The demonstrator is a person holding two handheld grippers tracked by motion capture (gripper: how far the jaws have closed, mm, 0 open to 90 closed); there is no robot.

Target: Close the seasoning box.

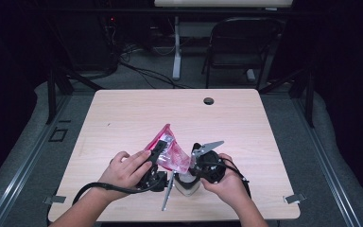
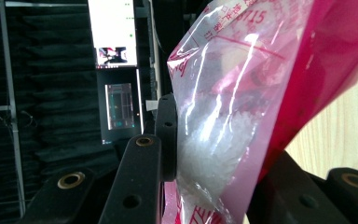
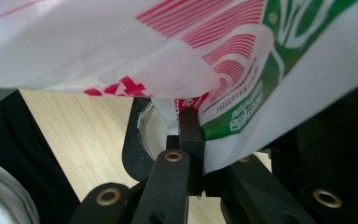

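Note:
A red and clear plastic bag (image 1: 172, 153) holding white grains is held tilted above the table (image 1: 123, 118), between my two grippers. My left gripper (image 1: 158, 151) is shut on the bag's left side. In the left gripper view the bag (image 2: 242, 116) sits between the jaws, and the left pad (image 2: 167, 135) presses on the part with the white grains. My right gripper (image 1: 195, 157) is shut on the bag's lower right corner. In the right gripper view that corner (image 3: 242, 116) carries green and red print. A clear container (image 1: 185, 184) stands under the bag, and its rim (image 3: 148, 128) lies beyond the jaws.
The table has a cable hole (image 1: 208, 100) near its far edge. Beyond it stand a dark folding chair (image 1: 238, 47) and a white desk leg (image 1: 176, 47), with cables on the floor. A lit monitor (image 2: 112, 32) is in the left gripper view.

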